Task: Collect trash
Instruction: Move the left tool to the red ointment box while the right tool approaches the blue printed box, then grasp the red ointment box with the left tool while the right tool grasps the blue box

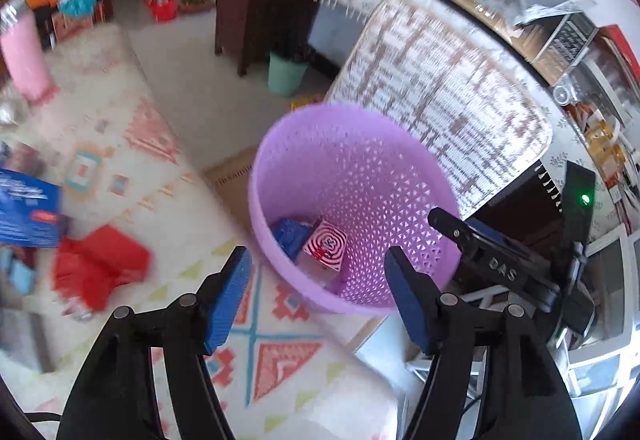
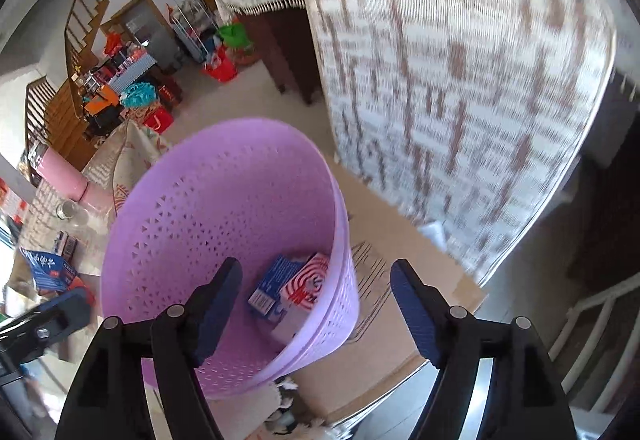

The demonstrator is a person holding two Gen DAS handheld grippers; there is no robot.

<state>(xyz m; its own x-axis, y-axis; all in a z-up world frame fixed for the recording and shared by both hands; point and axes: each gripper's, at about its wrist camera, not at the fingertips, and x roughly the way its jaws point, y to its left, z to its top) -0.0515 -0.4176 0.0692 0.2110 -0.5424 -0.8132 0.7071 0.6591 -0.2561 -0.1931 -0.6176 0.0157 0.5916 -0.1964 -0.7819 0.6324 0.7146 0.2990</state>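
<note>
A purple perforated waste basket (image 1: 400, 168) stands at the edge of a patterned table cloth; it also shows in the right wrist view (image 2: 192, 216). Inside lie a red-and-white spiral box (image 1: 326, 244) and a blue box (image 1: 290, 234), also seen from the right (image 2: 304, 286) (image 2: 270, 282). My left gripper (image 1: 318, 296) is open and empty, just in front of the basket. My right gripper (image 2: 316, 306) is open and empty, above the basket's near rim; it shows at the right of the left view (image 1: 472, 240). A red crumpled bag (image 1: 100, 264) and a blue box (image 1: 28, 212) lie on the cloth at left.
A chair back with woven brown-and-white cover (image 1: 440, 80) (image 2: 460, 80) stands right behind the basket. A pink bottle (image 1: 24, 56) stands far left. A green bin (image 1: 286, 74) sits on the floor by a dark cabinet (image 1: 260, 24). Cardboard (image 2: 400, 280) lies beneath the basket.
</note>
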